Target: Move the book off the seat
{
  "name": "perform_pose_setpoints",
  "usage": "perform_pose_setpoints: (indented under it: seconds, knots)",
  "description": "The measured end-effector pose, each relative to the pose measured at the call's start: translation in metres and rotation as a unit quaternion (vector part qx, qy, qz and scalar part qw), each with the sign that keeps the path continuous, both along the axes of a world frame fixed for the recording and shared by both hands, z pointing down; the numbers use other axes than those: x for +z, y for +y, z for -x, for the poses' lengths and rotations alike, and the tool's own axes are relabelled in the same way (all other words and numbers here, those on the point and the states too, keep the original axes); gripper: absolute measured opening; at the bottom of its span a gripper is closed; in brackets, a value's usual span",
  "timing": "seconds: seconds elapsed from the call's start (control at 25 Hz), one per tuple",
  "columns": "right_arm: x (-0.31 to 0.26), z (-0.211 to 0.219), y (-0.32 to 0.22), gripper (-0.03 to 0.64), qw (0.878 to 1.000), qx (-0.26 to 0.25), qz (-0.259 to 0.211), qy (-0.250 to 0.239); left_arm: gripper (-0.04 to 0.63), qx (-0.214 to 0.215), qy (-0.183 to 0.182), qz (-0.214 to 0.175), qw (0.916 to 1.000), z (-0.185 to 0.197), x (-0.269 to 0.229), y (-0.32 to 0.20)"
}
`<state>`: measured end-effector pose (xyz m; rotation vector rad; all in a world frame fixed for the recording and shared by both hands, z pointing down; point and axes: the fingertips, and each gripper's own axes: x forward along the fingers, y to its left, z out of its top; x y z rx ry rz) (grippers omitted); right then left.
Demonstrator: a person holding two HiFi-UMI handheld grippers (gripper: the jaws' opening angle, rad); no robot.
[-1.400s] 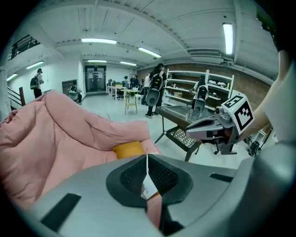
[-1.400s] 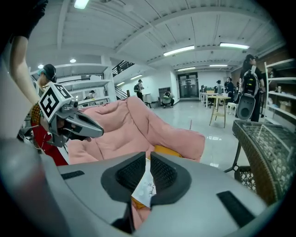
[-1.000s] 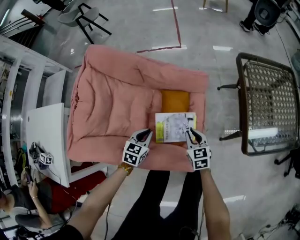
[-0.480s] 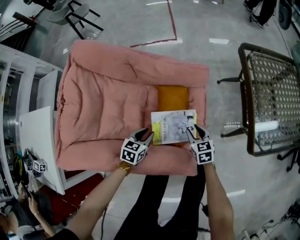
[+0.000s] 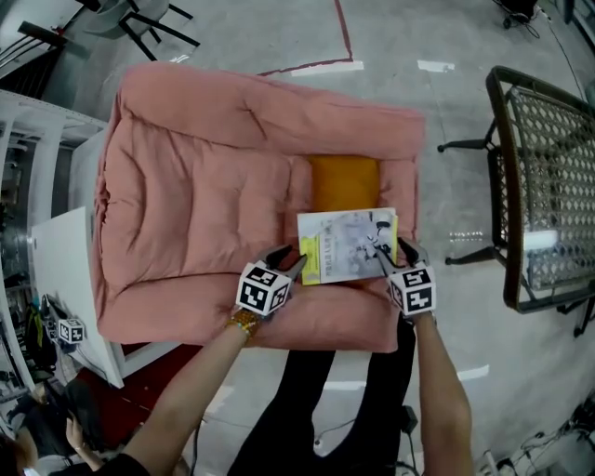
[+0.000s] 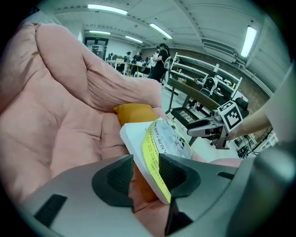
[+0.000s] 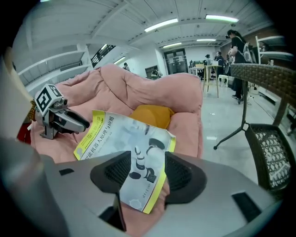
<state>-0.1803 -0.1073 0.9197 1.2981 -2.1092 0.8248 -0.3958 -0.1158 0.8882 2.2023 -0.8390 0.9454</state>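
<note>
— What's nearest to you?

— The padded front rim of the pink seat, with both forearms reaching over it. Just past the rim, the book lies face up on an orange cushion in the seat's right part.

— Does anything crowd it?

— The right armrest sits close beside it, and the rim lies between the person and the book. Farther off are the seat's back, then floor with a red line. A wicker chair stands to the right and white shelving to the left.

— And the grippers?

— Both slope downward. The left gripper has its jaws spread, with the book's near left edge between them. The right gripper is spread too, astride the near right corner. Both pairs of jaws have just been opening, and neither is clamped on the cover.

— What has changed since a second ago?

— Back then both pairs were pressed together at the book's near edge. The book hasn't shifted on its cushion.
</note>
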Motion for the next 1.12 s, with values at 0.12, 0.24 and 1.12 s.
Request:
perform_pose_setpoints:
  seconds: [0.12,0.24,1.12]
  knots:
    - [0.013,0.000,0.002,0.236,1.000,0.000,0.013,-0.006,0.162,0.006,0.002,0.005,1.0000,-0.003,0.005,-0.001]
    - [0.022,-0.002,0.001,0.255,1.000,0.001,0.026,-0.012,0.173,0.003,0.004,0.014,0.9999,-0.005,0.011,-0.003]
    - [0.064,0.002,-0.005,0.284,0.990,-0.020,0.089,-0.103,0.196,-0.007,0.027,0.053,0.9982,-0.012,0.039,-0.011]
